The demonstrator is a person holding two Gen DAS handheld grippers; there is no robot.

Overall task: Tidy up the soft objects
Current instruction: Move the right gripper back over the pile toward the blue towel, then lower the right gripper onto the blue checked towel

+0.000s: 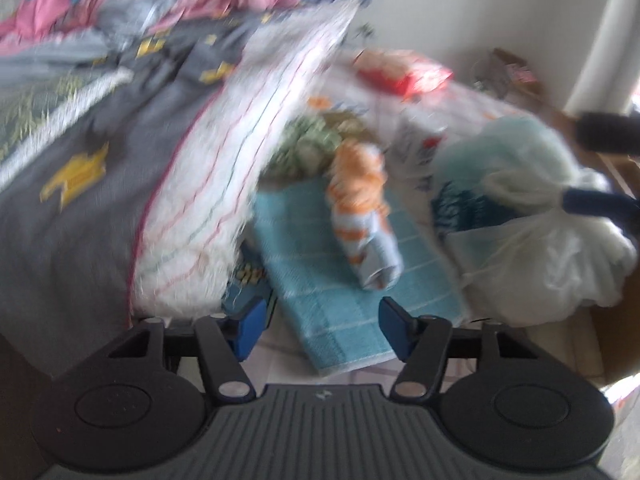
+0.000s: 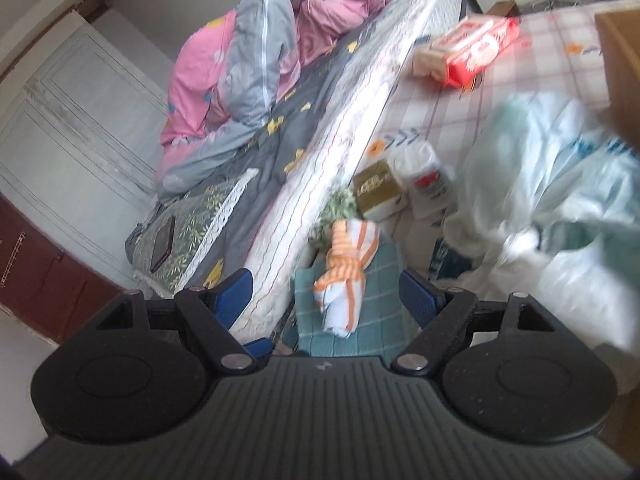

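A teal checked towel [image 1: 352, 280] lies on the tiled floor beside the mattress, and a rolled orange-and-white striped cloth [image 1: 360, 212] rests on it. My left gripper [image 1: 324, 328] hangs open just over the towel's near corner, its blue pads clear of the fabric. In the right wrist view the same striped roll [image 2: 344, 276] and towel [image 2: 368, 332] show between the spread fingers of my right gripper [image 2: 328, 296], which is open and holds nothing. A green patterned cloth [image 2: 340, 208] lies bunched behind the roll. The left wrist view is blurred.
The white striped mattress side [image 2: 332, 152] rises at the left, with a pink and grey quilt [image 2: 256, 68] and a phone [image 2: 162, 246] on the bed. White plastic bags [image 2: 560, 208] fill the right. A gold box [image 2: 378, 190], red pack [image 2: 476, 52] and cardboard box [image 2: 620, 64] stand behind.
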